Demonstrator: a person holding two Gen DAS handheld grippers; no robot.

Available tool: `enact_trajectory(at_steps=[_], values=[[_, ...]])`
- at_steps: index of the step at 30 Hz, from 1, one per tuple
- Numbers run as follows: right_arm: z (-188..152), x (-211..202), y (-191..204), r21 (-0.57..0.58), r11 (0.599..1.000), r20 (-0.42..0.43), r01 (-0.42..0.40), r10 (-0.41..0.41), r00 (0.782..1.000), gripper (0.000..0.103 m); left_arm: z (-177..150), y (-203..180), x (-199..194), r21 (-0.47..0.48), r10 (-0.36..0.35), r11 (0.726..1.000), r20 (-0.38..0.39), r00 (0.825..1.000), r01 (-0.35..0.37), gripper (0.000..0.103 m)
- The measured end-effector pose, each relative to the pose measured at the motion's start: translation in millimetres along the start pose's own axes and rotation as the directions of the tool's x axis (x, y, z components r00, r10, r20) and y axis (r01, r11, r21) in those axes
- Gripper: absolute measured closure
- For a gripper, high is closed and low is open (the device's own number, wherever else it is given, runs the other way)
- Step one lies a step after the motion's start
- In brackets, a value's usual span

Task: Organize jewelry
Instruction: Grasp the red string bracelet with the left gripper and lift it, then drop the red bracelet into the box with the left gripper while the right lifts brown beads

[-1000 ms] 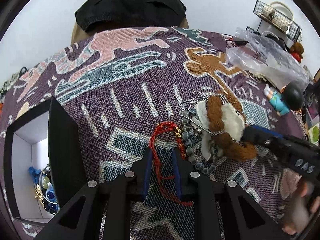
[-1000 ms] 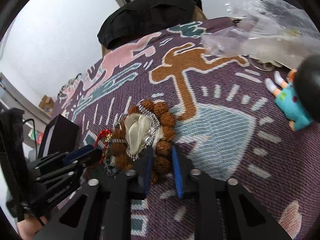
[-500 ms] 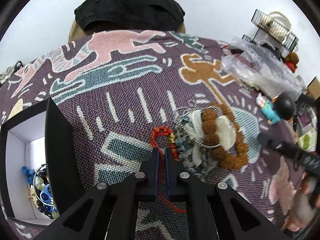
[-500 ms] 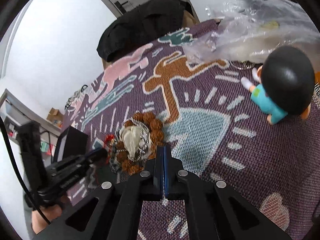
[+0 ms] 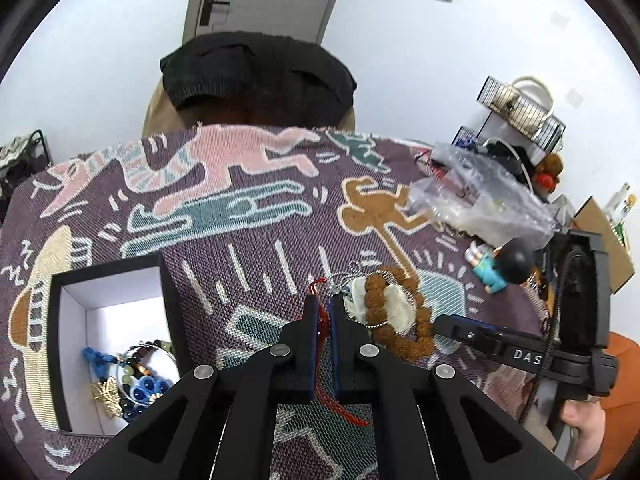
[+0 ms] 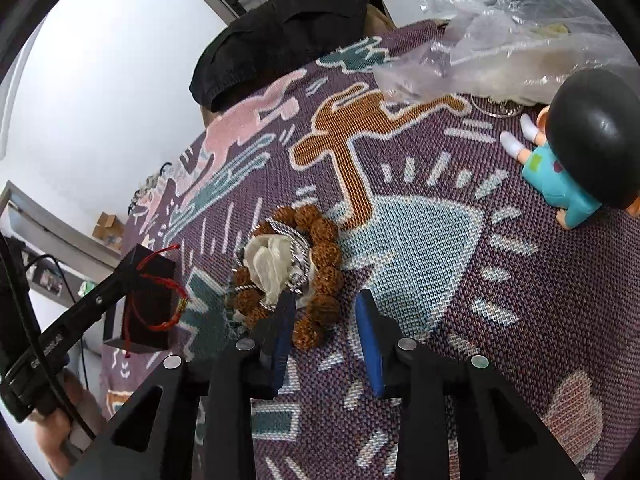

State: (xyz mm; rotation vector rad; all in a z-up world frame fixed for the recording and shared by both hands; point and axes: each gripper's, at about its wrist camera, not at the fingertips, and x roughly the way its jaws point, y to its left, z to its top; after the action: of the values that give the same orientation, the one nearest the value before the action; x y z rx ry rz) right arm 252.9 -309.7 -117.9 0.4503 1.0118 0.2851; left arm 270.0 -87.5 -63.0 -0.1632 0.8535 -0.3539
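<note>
From my left wrist camera, my left gripper [image 5: 324, 316] is clenched on a red string bracelet [image 5: 320, 320]; the cord runs between the two pads and its loose end hangs below them, above the woven patterned cloth [image 5: 248, 208]. To the left stands an open black box [image 5: 56, 320] with white inside walls, and in it lie beaded bracelets [image 5: 140, 372] and a small gold butterfly piece [image 5: 106, 394]. Just to the right of my fingertips lies a brown bead bracelet [image 5: 404, 320] around a white pouch [image 5: 394, 310]. My right gripper [image 5: 460, 326] reaches in from the right, its tip near those beads.

From my right wrist camera, my right gripper [image 6: 326, 322] has just been opening and its jaws stand released. The lowest brown beads [image 6: 316, 320] lie between the fingers, but the pads do not press on them. A silver chain [image 6: 300, 256] lies across the pouch. At the left, the left gripper [image 6: 132, 268] holds the red bracelet [image 6: 160, 300] in the air before the black box [image 6: 148, 300]. A toy figure [image 6: 576, 160] lies at the right, and a clear plastic bag [image 6: 500, 40] behind it.
</note>
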Motion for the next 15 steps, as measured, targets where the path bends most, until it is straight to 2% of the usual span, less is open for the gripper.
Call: enact_trajectory(at_steps=[4,8,11,15], values=[[2,2,8,-0.01,1.0,0.002,0.021,-0.021,1.0,0.071,1,0,-12,0.001,-0.021,1.0,0.025,0.999,0.021,0.098],[3,18,14,-0.021,0.999,-0.036,0.05,-0.051,0.998,0.071,0,1,-23,0.001,-0.045,0.999,0.051,0.998,0.045,0.098],[5,28,16,-0.049,0.992,-0.024,0.112,-0.113,0.993,0.081,-1,5,-31,0.002,-0.052,0.999,0.068,0.996,0.052,0.098],[5,28,20,-0.092,0.984,-0.019,0.149,-0.152,0.988,0.083,-2,13,-42,-0.01,-0.057,0.998,0.091,0.994,0.058,0.098]])
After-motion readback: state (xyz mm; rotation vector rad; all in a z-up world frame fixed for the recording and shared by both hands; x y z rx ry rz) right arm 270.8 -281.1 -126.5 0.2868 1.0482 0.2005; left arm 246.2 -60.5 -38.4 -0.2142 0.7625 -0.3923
